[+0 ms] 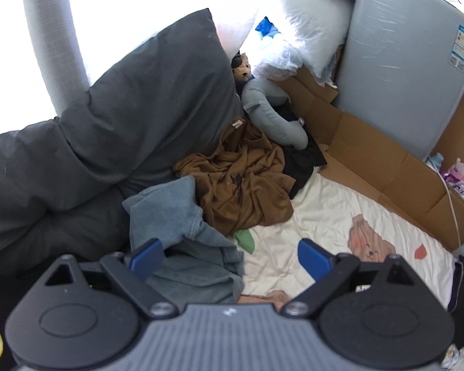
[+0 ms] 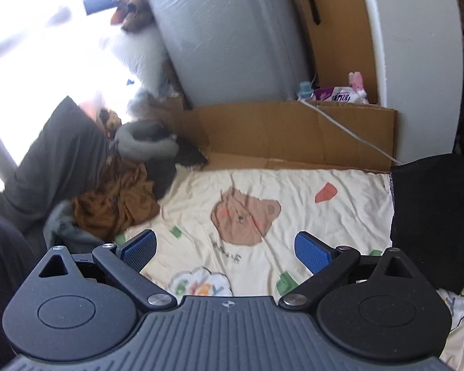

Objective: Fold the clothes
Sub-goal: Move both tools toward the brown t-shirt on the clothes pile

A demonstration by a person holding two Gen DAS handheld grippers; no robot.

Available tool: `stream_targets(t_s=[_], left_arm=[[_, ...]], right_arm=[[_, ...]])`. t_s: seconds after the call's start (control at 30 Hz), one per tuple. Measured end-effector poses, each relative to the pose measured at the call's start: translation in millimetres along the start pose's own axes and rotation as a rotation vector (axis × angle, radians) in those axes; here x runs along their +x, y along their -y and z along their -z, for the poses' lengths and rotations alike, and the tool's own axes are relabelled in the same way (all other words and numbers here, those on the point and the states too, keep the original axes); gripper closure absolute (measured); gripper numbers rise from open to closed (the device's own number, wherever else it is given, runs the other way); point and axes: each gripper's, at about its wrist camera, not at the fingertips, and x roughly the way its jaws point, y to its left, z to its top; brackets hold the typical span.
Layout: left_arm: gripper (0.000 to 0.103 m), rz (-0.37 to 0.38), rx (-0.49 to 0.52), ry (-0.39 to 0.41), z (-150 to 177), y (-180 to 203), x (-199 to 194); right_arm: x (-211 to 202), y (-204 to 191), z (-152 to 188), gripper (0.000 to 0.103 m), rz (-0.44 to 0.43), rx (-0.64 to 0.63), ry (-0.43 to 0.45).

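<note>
A crumpled brown garment [image 1: 247, 182] lies in a heap on the cream bear-print bed sheet [image 1: 324, 216]. A blue-grey garment [image 1: 182, 235] lies bunched just in front of it. My left gripper [image 1: 230, 259] is open, its left pad over the blue-grey cloth, nothing between the fingers. A black garment [image 1: 300, 167] pokes out behind the brown one. In the right wrist view the brown garment [image 2: 117, 207] sits at left, a dark folded cloth [image 2: 433, 216] lies at right. My right gripper [image 2: 225, 252] hovers open above the bare sheet [image 2: 309, 216].
Dark grey pillows [image 1: 108, 142] stack at the left. A grey plush toy [image 1: 272, 111] and white pillows [image 1: 306, 21] sit behind the clothes. Flattened cardboard [image 1: 386, 167] lines the far edge against a wrapped grey mattress [image 1: 402, 71]. A white cable [image 2: 349, 130] crosses the cardboard.
</note>
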Motion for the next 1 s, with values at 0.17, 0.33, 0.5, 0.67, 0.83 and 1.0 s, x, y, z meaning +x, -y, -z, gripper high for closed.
stream_targets(t_s=[0.17, 0.33, 0.5, 0.67, 0.83, 1.0], left_arm=[[0.008, 0.025, -0.012, -0.001, -9.9, -15.6, 19.8], [0.008, 0.068, 0.005, -0.019, -24.7, -24.3, 48.1], [0.008, 0.126, 0.042, -0.041, -37.3, -26.2, 85.4], [0.011, 0.161, 0.020, -0.044, -41.5, -27.2, 119.3], [0.012, 0.195, 0.050, -0.036, -40.2, -23.0, 155.1], [0.017, 0.200, 0.078, -0.056, -41.7, -20.3, 196.8]], right_arm=[[6.9, -12.4, 2.3, 0.005, -0.043, -0.052, 0.014], [15.3, -25.6, 11.9, 0.005, -0.077, -0.041, 0.030], [31.4, -36.6, 30.8, 0.007, -0.076, 0.002, 0.024], [62.6, -48.4, 28.7, 0.010, -0.056, 0.017, 0.020], [110.0, -53.3, 25.7, 0.013, -0.050, 0.042, -0.005], [158.6, -55.6, 30.7, 0.019, -0.040, 0.073, -0.033]])
